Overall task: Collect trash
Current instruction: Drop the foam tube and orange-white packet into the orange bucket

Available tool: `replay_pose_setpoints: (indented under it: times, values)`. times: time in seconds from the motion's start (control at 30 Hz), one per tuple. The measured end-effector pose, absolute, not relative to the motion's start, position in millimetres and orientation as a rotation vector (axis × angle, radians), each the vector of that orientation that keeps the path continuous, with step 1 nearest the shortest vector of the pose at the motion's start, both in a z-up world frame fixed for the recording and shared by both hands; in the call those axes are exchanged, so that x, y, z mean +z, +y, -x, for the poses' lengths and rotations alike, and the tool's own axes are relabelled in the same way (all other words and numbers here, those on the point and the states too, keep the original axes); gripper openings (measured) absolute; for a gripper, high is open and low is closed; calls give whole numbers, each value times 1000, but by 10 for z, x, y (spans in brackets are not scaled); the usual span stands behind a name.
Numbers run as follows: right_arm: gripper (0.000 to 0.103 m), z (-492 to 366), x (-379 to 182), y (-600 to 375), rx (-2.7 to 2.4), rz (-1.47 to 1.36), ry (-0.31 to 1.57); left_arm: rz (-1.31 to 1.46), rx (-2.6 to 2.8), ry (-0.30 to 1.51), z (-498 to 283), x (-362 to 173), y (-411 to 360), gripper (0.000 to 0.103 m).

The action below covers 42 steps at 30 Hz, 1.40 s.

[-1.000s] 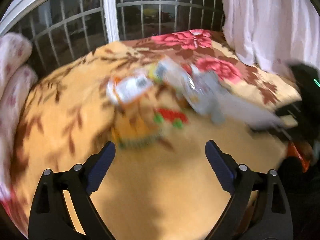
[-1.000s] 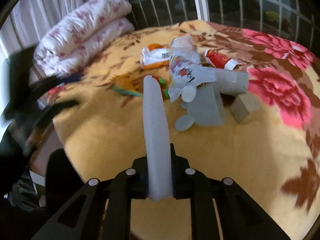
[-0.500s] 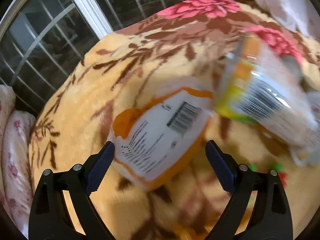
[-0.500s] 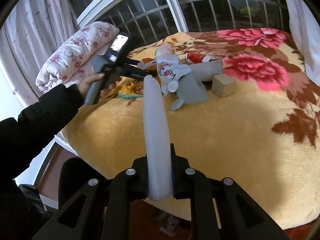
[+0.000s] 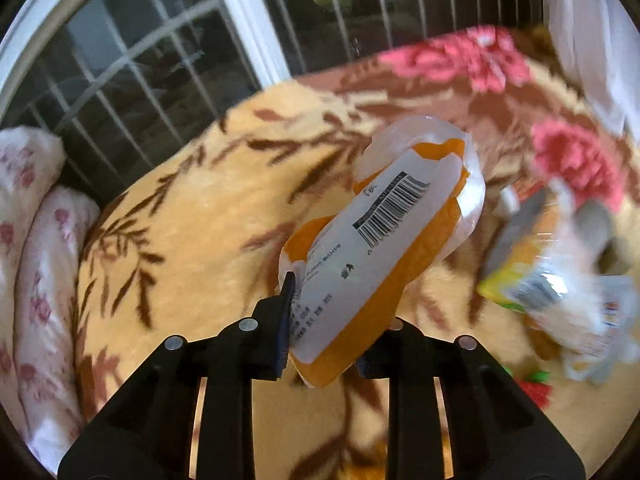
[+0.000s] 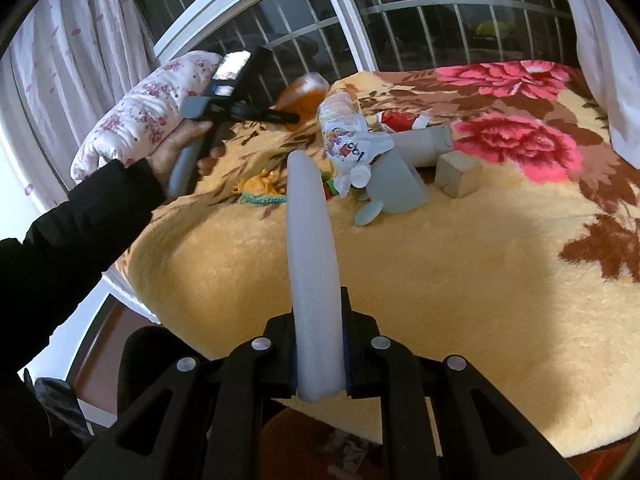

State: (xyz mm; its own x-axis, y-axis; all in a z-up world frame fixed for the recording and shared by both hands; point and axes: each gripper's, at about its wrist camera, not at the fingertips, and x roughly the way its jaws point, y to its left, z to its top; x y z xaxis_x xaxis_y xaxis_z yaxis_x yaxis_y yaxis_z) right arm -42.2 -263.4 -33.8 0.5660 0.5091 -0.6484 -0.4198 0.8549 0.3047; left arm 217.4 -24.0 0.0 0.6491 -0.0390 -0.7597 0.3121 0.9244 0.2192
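My left gripper (image 5: 324, 316) is shut on an orange and white snack bag with a barcode (image 5: 380, 248) and holds it lifted above the flowered blanket (image 5: 208, 216). The same bag (image 6: 302, 94) and left gripper (image 6: 280, 114) show at the far left of the trash pile in the right wrist view. My right gripper (image 6: 320, 356) is shut on a long white foam tube (image 6: 312, 256) that points up and forward. On the bed lie a clear printed plastic bag (image 6: 344, 136), a red wrapper (image 6: 400, 120), grey cardboard pieces (image 6: 396, 188) and a grey block (image 6: 456, 176).
Folded floral quilts (image 6: 140, 116) lie at the bed's left end by the barred window (image 6: 400, 20). A yellow and green scrap (image 6: 260, 190) lies near the pile. The bed's near edge drops to a brown floor (image 6: 100, 360). A white curtain (image 6: 600, 60) hangs at right.
My left gripper has shut on the orange and white bag and lifted it off the blanket. My right gripper has pulled back slightly, still holding the foam tube.
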Motion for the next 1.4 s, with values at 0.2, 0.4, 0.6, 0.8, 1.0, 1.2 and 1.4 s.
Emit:
replay_pose_setpoints:
  times: [0.2, 0.4, 0.6, 0.8, 1.0, 1.2, 1.4]
  values:
    - [15, 616, -203, -2646, 548, -121, 761, -235, -252, 759, -1210, 482, -67, 23]
    - [15, 946, -101, -2650, 534, -87, 733, -175, -321, 710, -143, 608, -59, 23]
    - [16, 1267, -90, -2706, 503, -40, 725, -163, -341, 710, 645, 434, -147, 23]
    - [16, 1584, -132, -2709, 474, 9, 735, -134, -373, 770, 1227, 108, -250, 23]
    - [16, 1888, -413, -2663, 486, 54, 831, -130, -420, 894, 1598, -422, -392, 23]
    - [16, 2051, -866, -2606, 485, 65, 972, -229, -383, 1002, 1786, -1016, -549, 23]
    - [16, 2024, -1311, -2548, 450, 60, 1112, -207, -394, 1166, 1728, -1411, -561, 24]
